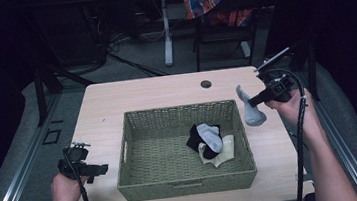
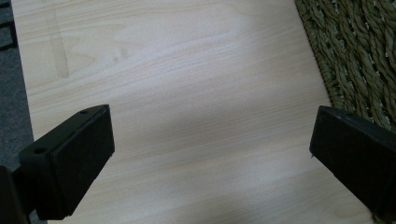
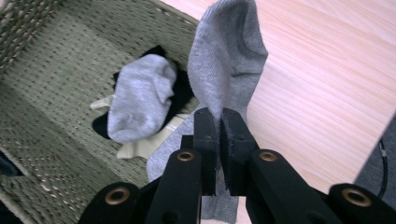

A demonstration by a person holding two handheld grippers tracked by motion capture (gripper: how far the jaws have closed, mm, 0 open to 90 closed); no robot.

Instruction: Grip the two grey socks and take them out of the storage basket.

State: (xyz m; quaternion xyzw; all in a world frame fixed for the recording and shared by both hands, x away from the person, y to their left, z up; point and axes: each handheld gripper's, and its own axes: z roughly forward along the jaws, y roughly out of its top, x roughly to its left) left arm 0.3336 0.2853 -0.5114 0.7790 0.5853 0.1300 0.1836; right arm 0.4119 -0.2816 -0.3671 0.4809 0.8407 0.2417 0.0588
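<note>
One grey sock (image 3: pixel 227 70) between closed jaws

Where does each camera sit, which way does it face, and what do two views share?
High view: above the person's side, facing forward and down on the table and basket; forearms and both grippers show.
Left gripper view: on the left gripper, facing down on bare table beside the basket's wall; its open jaws show.
Right gripper view: on the right gripper, facing the basket; its jaws pinch a grey sock.
Shared: the high and right gripper views both show that sock and the socks in the basket.
</note>
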